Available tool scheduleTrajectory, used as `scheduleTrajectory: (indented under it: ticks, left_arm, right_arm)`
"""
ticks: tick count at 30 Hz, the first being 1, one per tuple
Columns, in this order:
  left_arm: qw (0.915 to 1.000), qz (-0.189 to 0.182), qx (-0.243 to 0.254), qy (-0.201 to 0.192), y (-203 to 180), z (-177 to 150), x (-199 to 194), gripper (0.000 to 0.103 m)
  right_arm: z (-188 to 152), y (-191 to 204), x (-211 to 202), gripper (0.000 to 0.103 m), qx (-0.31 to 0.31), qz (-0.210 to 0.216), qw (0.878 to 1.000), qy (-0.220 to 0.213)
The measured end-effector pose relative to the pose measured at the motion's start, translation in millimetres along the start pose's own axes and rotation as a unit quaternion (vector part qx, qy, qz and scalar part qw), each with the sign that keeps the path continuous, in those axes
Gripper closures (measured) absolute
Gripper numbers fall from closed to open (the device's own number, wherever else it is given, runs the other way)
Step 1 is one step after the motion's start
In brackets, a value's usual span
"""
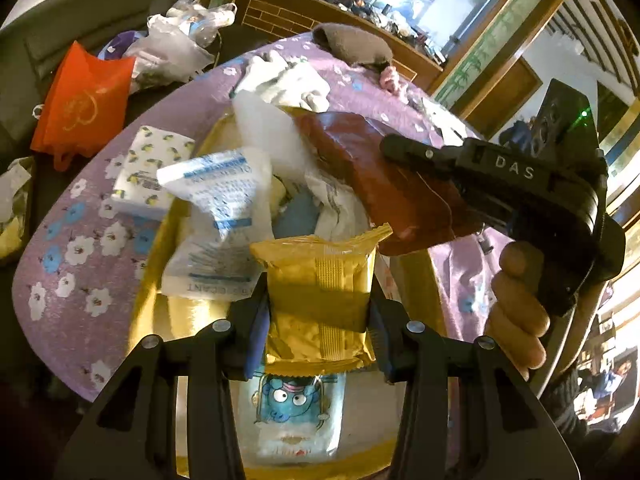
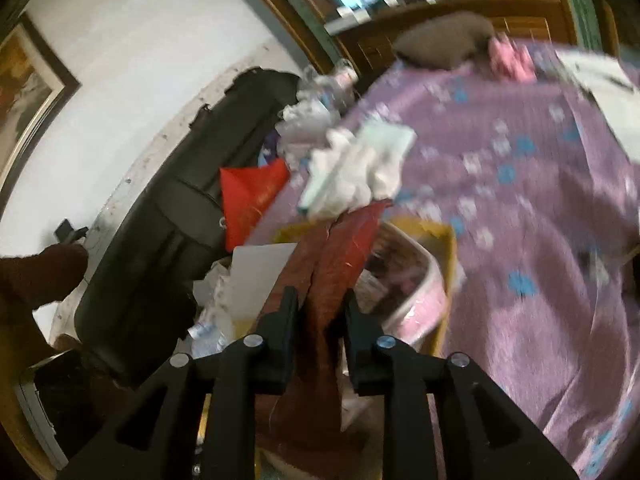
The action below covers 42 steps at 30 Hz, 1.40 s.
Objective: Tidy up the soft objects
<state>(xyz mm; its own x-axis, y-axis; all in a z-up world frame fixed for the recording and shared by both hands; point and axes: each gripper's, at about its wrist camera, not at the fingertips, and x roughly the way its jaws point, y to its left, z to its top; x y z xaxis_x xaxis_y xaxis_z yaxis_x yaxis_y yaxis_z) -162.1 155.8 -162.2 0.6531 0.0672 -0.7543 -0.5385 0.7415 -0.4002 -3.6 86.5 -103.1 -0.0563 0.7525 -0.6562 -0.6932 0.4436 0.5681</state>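
1. Left wrist view: the left gripper point(image 1: 320, 332) pinches a crinkled golden foil packet point(image 1: 320, 276) by its sides above a gold tray point(image 1: 146, 304) on a purple floral cloth point(image 1: 80, 240).
2. A glossy reddish-brown pouch point(image 1: 384, 184), flat and creased, hangs over the tray from the right gripper point(image 1: 404, 152), whose handle sits in a person's hand point(image 1: 520, 312).
3. Right wrist view, blurred: the pouch lies between the fingers point(image 2: 280, 328); I cannot tell if both pads press it.
4. White desiccant sachets point(image 1: 216, 216) and a lemon-print tissue pack point(image 1: 152, 172) crowd the tray's left side.
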Motion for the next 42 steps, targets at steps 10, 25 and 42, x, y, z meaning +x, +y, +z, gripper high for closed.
scheduleTrajectory:
  ticks: [10, 25, 42]
  left_arm:
    - [0.9997, 0.016, 0.016, -0.007, -18.1, -13.8, -7.2, 0.060]
    - [0.9836, 0.107, 0.090, -0.114, -56.5, -52.3, -36.4, 0.019]
    - [0.9796, 0.131, 0.037, -0.148, -50.4, -57.3, -60.0, 0.018]
  right_arm:
    - [-5.2, -5.0, -19.0, 0.081, -0.018, -0.030, 0.999, 0.001]
    - [-28.1, 0.5, -65.0, 0.032, -0.068, -0.002, 0.996, -0.053]
    - [-55.4, 10.0, -113.2, 0.032, -0.062, 0.016, 0.994, -0.094]
